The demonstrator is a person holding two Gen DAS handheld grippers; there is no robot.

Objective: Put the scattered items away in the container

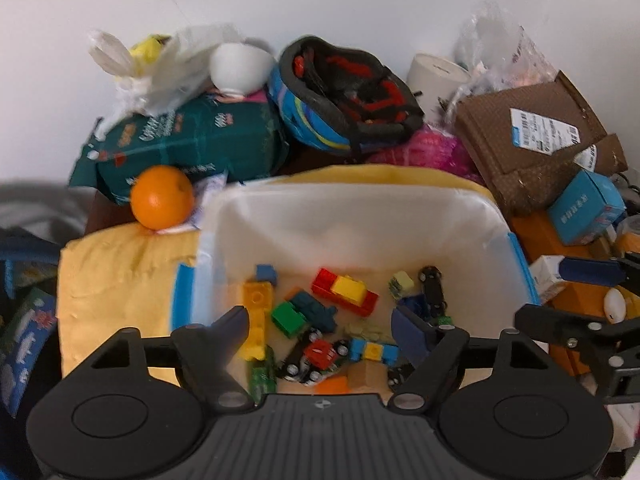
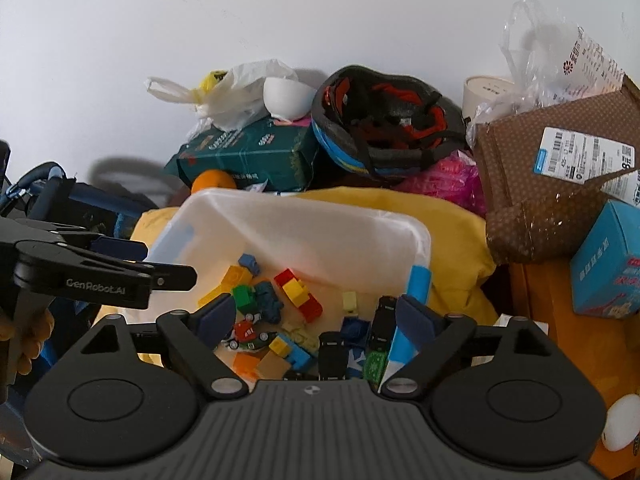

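Note:
A translucent white bin (image 1: 360,216) with blue handles sits on a yellow cloth (image 1: 120,280). It holds several toy bricks and small cars, among them a red and yellow brick (image 1: 346,290) and a green brick (image 1: 288,316). My left gripper (image 1: 320,328) hovers open and empty over the bin's near side. In the right wrist view the same bin (image 2: 304,224) shows the red and yellow brick (image 2: 298,290). My right gripper (image 2: 316,320) is open and empty above the bin's near right corner. The left gripper's fingers (image 2: 168,274) reach in from the left.
An orange (image 1: 162,198) rests beside a green package (image 1: 192,140) behind the bin. A bike helmet (image 1: 344,96), a white bowl (image 1: 240,66), a brown cardboard box (image 1: 532,136), a blue carton (image 1: 586,206) and a white egg-shaped object (image 2: 622,422) crowd around.

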